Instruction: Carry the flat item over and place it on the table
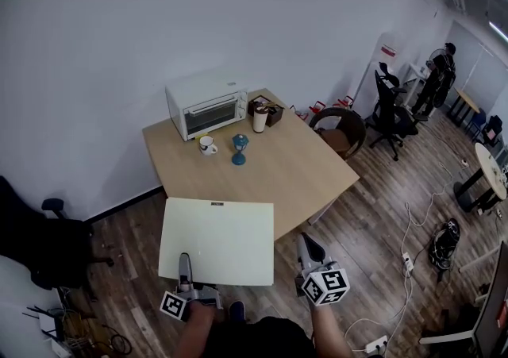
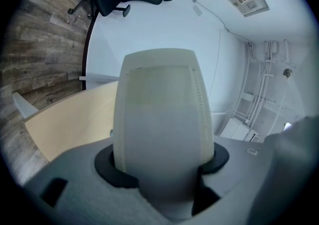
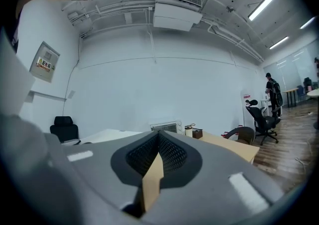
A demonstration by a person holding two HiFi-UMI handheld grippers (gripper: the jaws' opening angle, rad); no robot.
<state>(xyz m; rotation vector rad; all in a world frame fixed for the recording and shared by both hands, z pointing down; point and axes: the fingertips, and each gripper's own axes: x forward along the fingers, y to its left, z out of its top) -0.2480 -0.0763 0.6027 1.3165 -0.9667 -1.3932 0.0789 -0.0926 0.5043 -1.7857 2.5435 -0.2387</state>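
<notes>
Wood-plank office floor with a light wooden table (image 1: 309,166) against the wall. Head view: the cream board (image 1: 218,241) hangs just short of the table's near edge, not on it yet. The left gripper (image 1: 184,259) has the board's near edge, while the right gripper (image 1: 311,247) rides beside its near right corner. The toaster oven (image 1: 206,104) and mug (image 1: 207,144) sit at the table's far side, so I'd aim for the bare near half.

Left gripper view: the jaws are clamped on the board, with the table beyond it. Honestly, one-sided hold, so keep it level and go slow.

Right gripper view: the jaws are pinched together on a thin tan strip (image 3: 152,184); can't tell what it is. The table is ahead.
</notes>
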